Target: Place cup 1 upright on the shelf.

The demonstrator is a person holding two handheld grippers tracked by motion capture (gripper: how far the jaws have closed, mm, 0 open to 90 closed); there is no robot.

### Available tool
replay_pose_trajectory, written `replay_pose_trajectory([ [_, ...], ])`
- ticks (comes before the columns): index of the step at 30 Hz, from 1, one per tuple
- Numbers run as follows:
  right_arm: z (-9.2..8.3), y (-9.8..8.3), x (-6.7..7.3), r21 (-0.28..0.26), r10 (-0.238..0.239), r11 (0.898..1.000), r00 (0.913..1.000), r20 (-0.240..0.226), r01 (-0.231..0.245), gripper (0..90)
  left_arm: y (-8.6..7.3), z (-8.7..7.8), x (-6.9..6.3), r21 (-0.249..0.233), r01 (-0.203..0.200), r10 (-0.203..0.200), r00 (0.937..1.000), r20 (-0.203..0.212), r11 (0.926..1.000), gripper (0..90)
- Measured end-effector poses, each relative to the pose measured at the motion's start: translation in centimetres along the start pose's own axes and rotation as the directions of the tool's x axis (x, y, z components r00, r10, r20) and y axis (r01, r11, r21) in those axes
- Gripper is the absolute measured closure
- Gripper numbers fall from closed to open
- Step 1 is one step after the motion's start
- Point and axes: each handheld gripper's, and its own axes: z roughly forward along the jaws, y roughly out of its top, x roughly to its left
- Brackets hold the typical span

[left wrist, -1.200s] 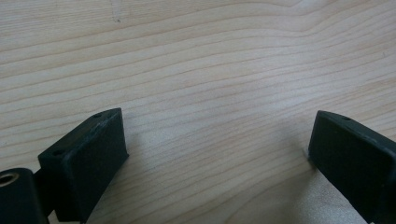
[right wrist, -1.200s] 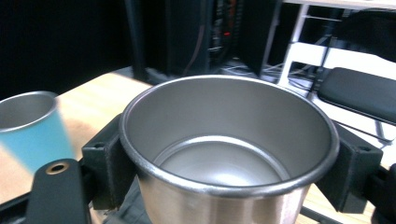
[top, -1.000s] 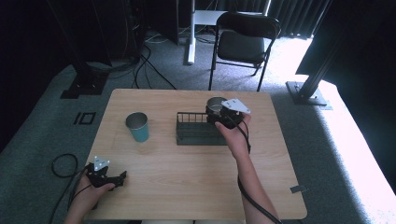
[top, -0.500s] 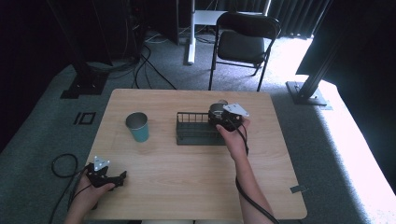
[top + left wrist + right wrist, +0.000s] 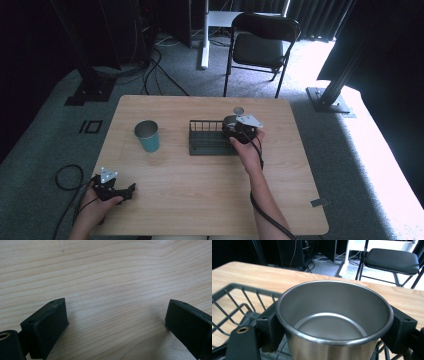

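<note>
R gripper [image 5: 334,325] grips a steel cup [image 5: 334,315], jaws pressed on both sides of its wall; cup upright, open end up, held over the right end of the wire rack [image 5: 210,137] mid-table. L gripper [image 5: 117,322] sits low at the table's [image 5: 200,200] near-left corner w/ jaws spread wide, bare wood between them. Teal cup [image 5: 147,135] stands left of rack, apart from it.
</note>
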Motion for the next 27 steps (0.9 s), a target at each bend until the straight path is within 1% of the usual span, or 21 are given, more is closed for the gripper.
replay_pose_trajectory([
  [2, 0.0, 0.0, 0.1, 0.013, -0.012, 1.0, 0.9999, 0.0, 0.012, 18.0, 0.0, 0.0, 0.0, 0.0, 0.0, 0.0, 1.0, 0.0, 1.0, 5.0],
  [5, 0.1, 0.2, -0.1, 0.022, -0.001, 1.0, 1.0, -0.008, 0.001, 18.0, 0.0, 0.0, 0.0, 0.0, 0.0, 0.0, 1.0, 0.0, 1.0, 5.0],
  [7, 0.2, 0.2, -0.1, 0.028, -0.007, 1.0, 0.9999, -0.007, 0.007, 17.9, 0.0, 0.0, 0.0, 0.0, 0.0, 0.0, 1.0, 0.0, 1.0, 5.0],
  [10, 0.2, 0.2, 0.0, 0.033, -0.004, 0.999, 1.0, -0.006, 0.004, 17.9, 0.0, 0.0, 0.0, 0.0, 0.0, 0.0, 1.0, 0.0, 1.0, 5.0],
  [13, 0.1, 0.3, -0.2, 0.049, -0.02, 0.999, 0.9995, -0.023, 0.021, 17.7, 0.0, 0.0, 0.0, 0.0, 0.0, 0.0, 1.0, 0.0, 1.0, 5.0],
  [14, 0.0, 0.3, -0.2, 0.057, -0.018, 0.998, 0.9995, -0.028, 0.02, 17.6, 0.0, 0.0, 0.0, 0.0, 0.0, 0.0, 1.0, 0.0, 1.0, 5.0],
  [15, -0.1, 0.3, -0.3, 0.065, -0.018, 0.998, 0.9993, -0.033, 0.02, 16.9, 0.0, 0.0, 0.0, 0.0, 0.0, 0.0, 1.0, 0.0, 1.0, 5.0],
  [17, -0.2, 0.2, -0.3, 0.073, -0.024, 0.997, 0.9989, -0.041, 0.027, 12.1, 0.0, 0.0, 0.0, 0.0, 0.0, 0.0, 1.0, 0.0, 1.0, 5.0],
  [19, -0.4, 0.1, -0.2, 0.087, -0.045, 0.995, 0.998, -0.045, 0.049, 11.8, 0.0, 0.0, 0.0, 0.0, 0.0, 0.0, 1.0, 0.0, 1.0, 5.0],
  [22, -0.6, 0.1, -0.2, 0.095, -0.036, 0.995, 0.9982, -0.048, 0.04, 11.8, 0.0, 0.0, 0.0, 0.0, 0.0, 0.0, 1.0, 0.0, 1.0, 5.0],
  [27, -1.2, -0.2, -0.4, 0.085, -0.025, 0.996, 0.998, -0.058, 0.03, 11.8, 0.0, 0.0, 0.0, 0.0, 0.0, 0.0, 1.0, 0.0, 1.0, 5.0],
])
